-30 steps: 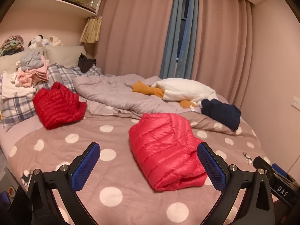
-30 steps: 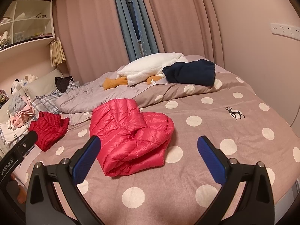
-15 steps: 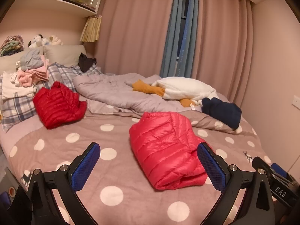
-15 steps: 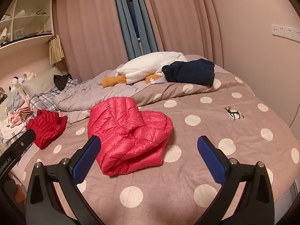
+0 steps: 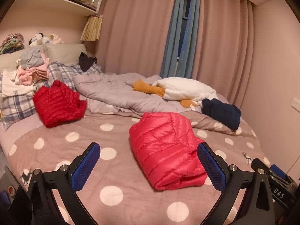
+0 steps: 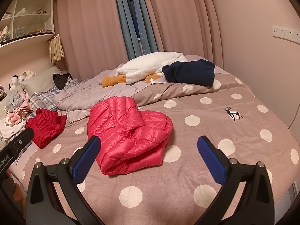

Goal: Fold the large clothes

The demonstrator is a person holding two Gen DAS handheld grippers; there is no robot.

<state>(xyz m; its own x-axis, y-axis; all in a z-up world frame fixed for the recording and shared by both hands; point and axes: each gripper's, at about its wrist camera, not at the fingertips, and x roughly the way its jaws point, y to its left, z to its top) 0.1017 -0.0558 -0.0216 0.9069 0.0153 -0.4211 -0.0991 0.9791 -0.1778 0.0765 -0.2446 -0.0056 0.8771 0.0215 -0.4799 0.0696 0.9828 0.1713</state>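
Note:
A pink-red puffer jacket (image 5: 166,150) lies folded in a compact bundle on the polka-dot bedspread (image 5: 61,150); it also shows in the right wrist view (image 6: 127,133). My left gripper (image 5: 148,148) is open and empty, held back above the bed's near edge, short of the jacket. My right gripper (image 6: 149,140) is open and empty, also short of the jacket. A darker red puffer jacket (image 5: 58,106) lies folded at the left near the pillows, seen too in the right wrist view (image 6: 46,125).
A rumpled grey duvet (image 5: 116,93), a white and orange plush (image 5: 180,91) and a navy garment (image 5: 223,112) lie at the far side. A clothes pile (image 5: 31,71) sits on plaid pillows at the left. Curtains and a wall close the far and right sides.
Both grippers have shifted only slightly; the view drifts a little. The jackets lie as before and both grippers stay open.

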